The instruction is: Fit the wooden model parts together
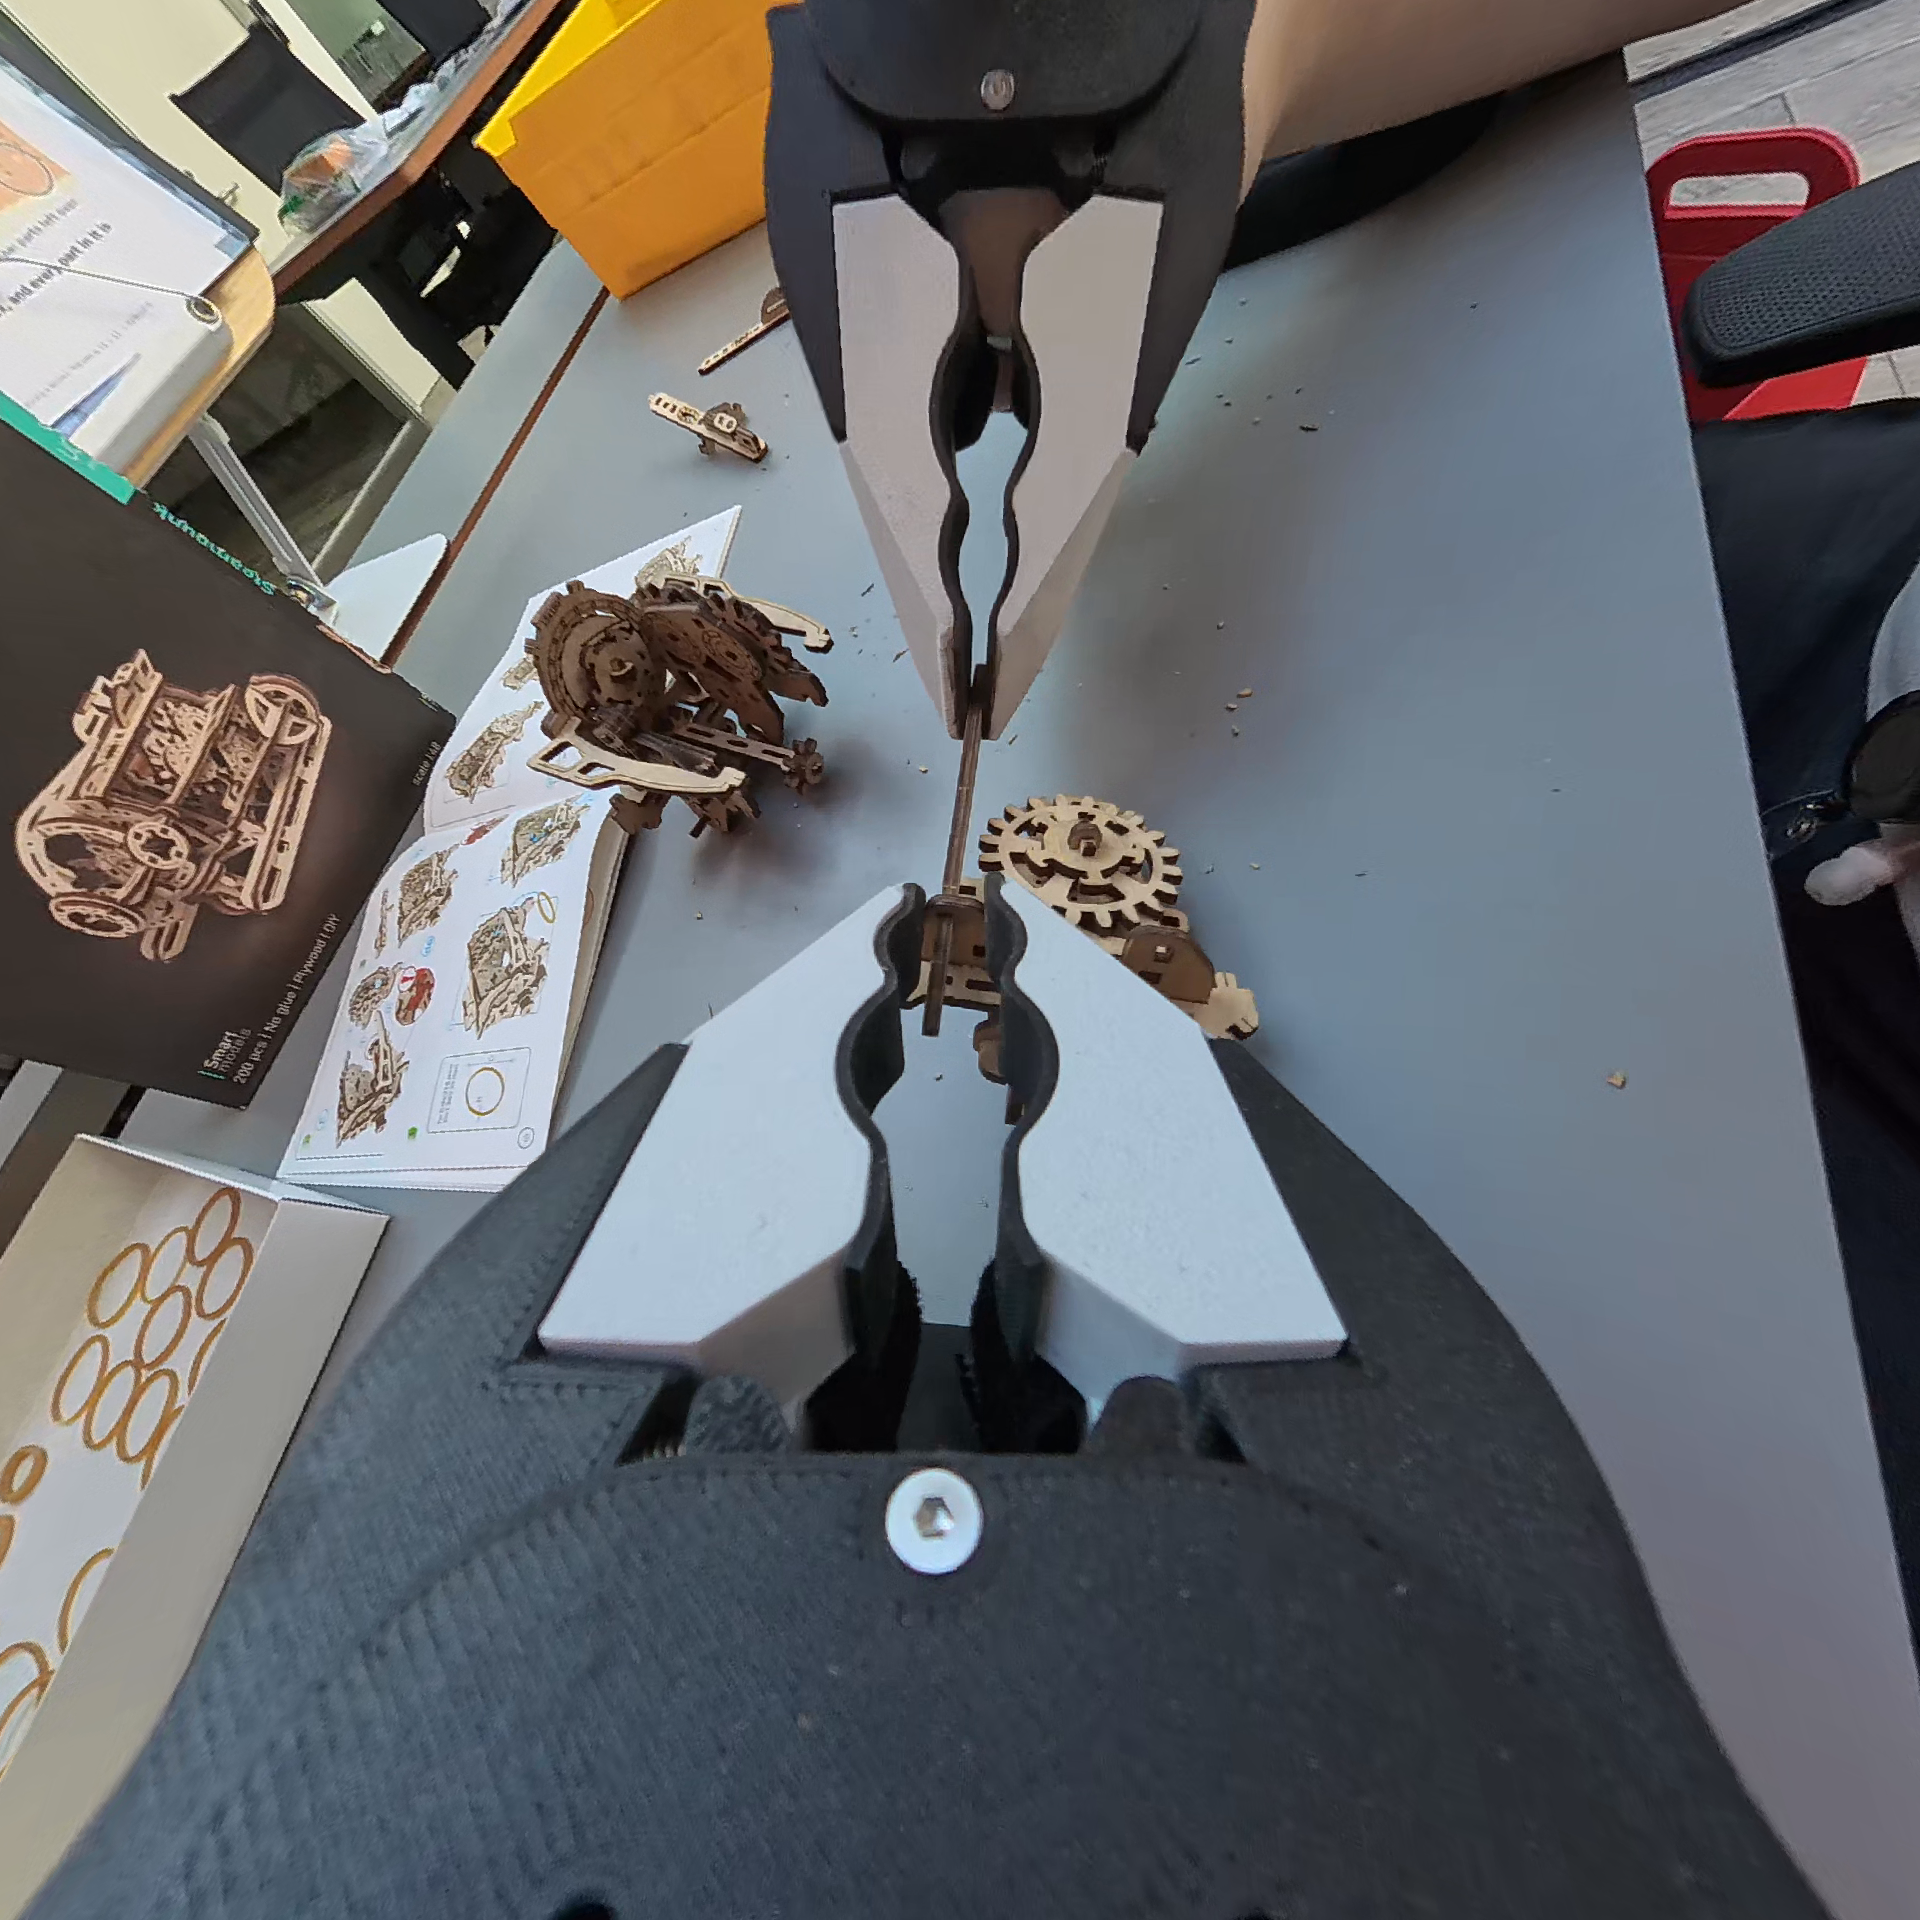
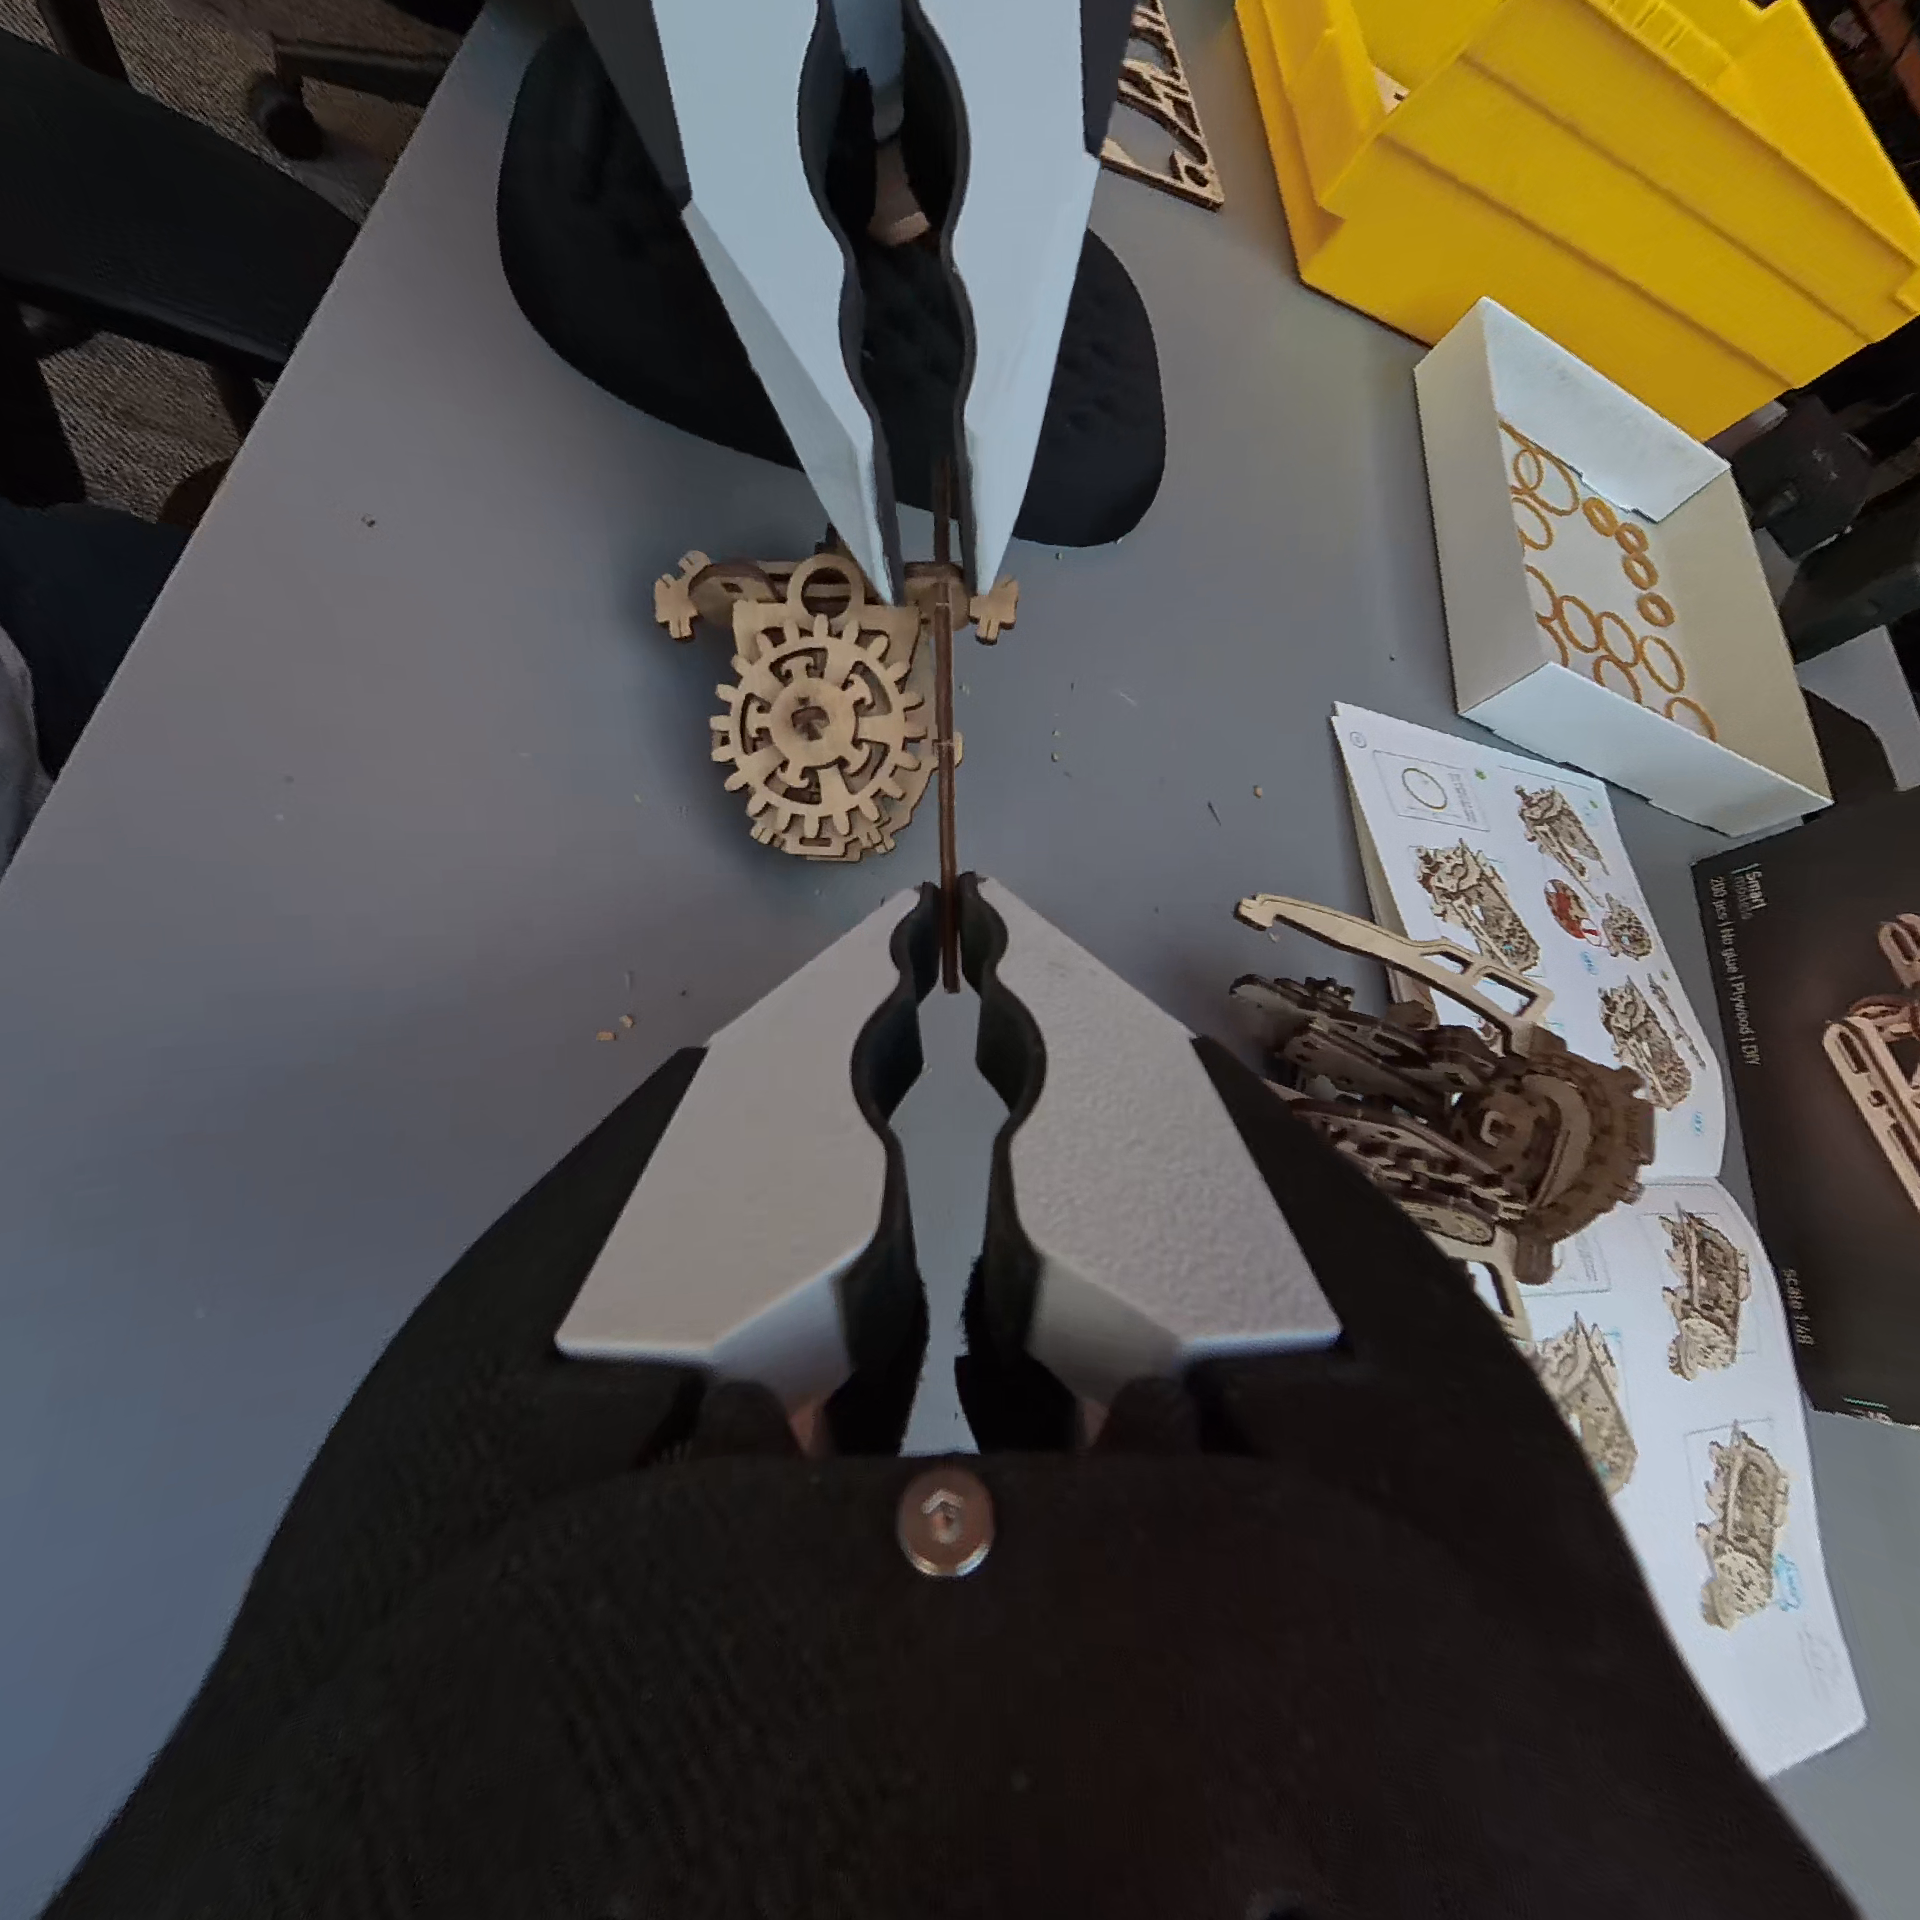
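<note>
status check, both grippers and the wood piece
Right gripper shut on thin wooden strip. Left gripper shut on its other end with a cross piece. Gear assembly on table just beneath, close.

Grey table is seen under the jaws | red chair is placed beyond its far right edge | wooden desk at far left | carpet floor is lit by daylight

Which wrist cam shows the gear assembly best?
Right wrist view: the gear assembly lies face-on, teeth and hub clear. In the left wrist view, the left gripper hides part of it.
</note>
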